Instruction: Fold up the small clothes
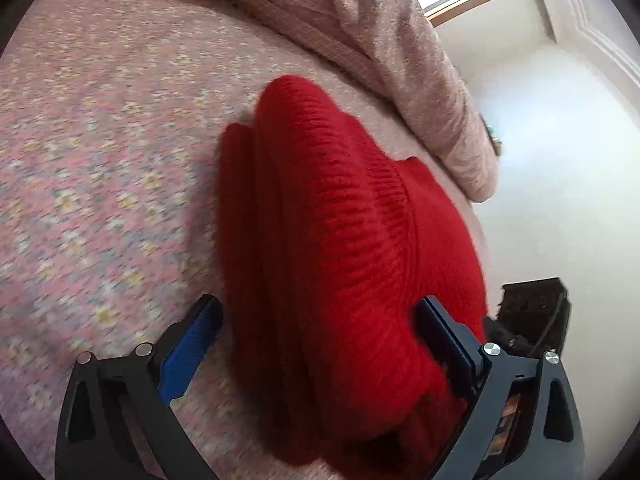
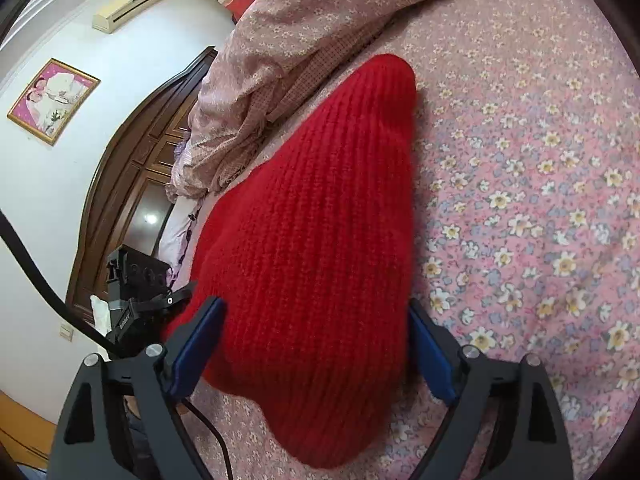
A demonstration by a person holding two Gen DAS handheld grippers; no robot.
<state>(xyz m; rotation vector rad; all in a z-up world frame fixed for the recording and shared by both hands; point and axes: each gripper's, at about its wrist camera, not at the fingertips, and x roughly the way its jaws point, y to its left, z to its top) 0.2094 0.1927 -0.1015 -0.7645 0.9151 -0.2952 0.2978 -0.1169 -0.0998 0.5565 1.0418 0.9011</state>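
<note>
A red ribbed knit garment lies folded in a thick bundle on the pink floral bedsheet. My left gripper stands open astride its near end. The left blue pad is just clear of the wool, while the right pad sits against its edge. In the right wrist view the same garment tapers away to a rounded tip. My right gripper is open around its wide end, a pad at either side and no squeeze showing. The left gripper's black body shows beside it.
A bunched pink floral quilt lies along the far side of the bed, close to the garment. A dark wooden headboard and white wall stand beyond it. A black cable hangs at the left.
</note>
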